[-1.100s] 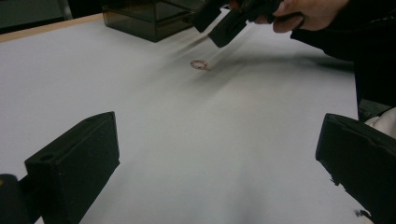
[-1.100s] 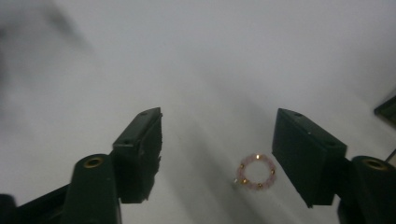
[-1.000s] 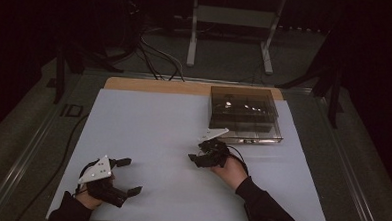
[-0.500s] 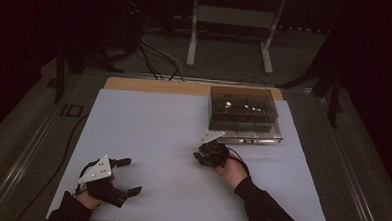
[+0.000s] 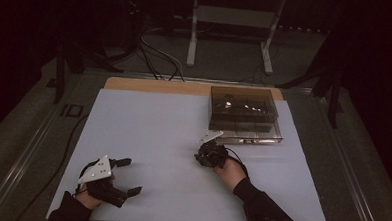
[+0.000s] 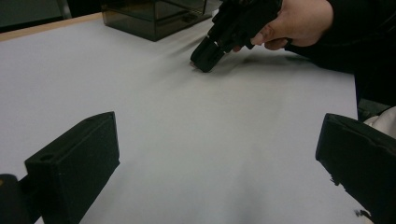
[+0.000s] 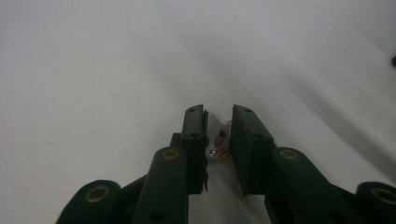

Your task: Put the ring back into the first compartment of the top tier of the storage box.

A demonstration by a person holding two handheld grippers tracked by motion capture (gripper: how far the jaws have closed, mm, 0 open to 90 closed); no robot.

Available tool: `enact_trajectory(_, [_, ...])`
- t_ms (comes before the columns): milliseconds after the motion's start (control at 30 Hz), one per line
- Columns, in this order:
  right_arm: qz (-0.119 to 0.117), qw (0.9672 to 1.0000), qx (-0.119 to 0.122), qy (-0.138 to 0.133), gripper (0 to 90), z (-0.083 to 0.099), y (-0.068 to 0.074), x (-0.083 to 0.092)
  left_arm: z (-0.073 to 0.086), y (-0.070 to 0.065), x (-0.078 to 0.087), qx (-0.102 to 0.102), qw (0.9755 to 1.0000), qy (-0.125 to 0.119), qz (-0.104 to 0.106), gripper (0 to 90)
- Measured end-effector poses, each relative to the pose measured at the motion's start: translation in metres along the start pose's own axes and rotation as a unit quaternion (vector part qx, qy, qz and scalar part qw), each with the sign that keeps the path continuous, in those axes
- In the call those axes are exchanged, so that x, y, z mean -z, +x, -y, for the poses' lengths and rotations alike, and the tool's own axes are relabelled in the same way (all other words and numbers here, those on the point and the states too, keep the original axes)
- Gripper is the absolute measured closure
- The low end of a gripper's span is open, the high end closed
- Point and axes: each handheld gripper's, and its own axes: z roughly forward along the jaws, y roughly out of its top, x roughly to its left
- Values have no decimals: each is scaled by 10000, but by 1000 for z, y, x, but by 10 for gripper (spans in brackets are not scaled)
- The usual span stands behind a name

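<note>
A small pink and gold trinket point(image 7: 222, 140) lies on the white sheet point(image 5: 148, 133), too small to name. My right gripper point(image 7: 218, 112) points down at it near the sheet's middle point(image 5: 202, 156). Its jaws have just been closing and stand narrow on either side of the trinket, with a thin gap still showing. My left gripper point(image 5: 132, 176) rests at the near left corner, jaws wide open with nothing between them point(image 6: 219, 130). The left gripper view shows the right gripper point(image 6: 205, 58) tipped onto the sheet in a person's hand.
A dark see-through box point(image 5: 244, 115) with compartments stands at the far right of the sheet, just beyond the right gripper point(image 6: 154, 18). A wooden strip point(image 5: 155, 85) edges the far side. Cables and a metal stand point(image 5: 233, 22) lie on the floor behind.
The right gripper's jaws have drawn closer together and the hand has shifted slightly. The left gripper has stayed where it was.
</note>
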Motion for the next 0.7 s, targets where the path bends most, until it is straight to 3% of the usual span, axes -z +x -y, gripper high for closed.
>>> enact_trajectory(367, [-51, 10000, -20, 30, 861, 0, 0, 0, 0, 0, 0, -7, 10000, 15, 1, 11])
enact_trajectory(700, [-1, 10000, 28, -12, 869, 0, 2, 0, 0, 0, 0, 0, 10000, 10, 7, 11])
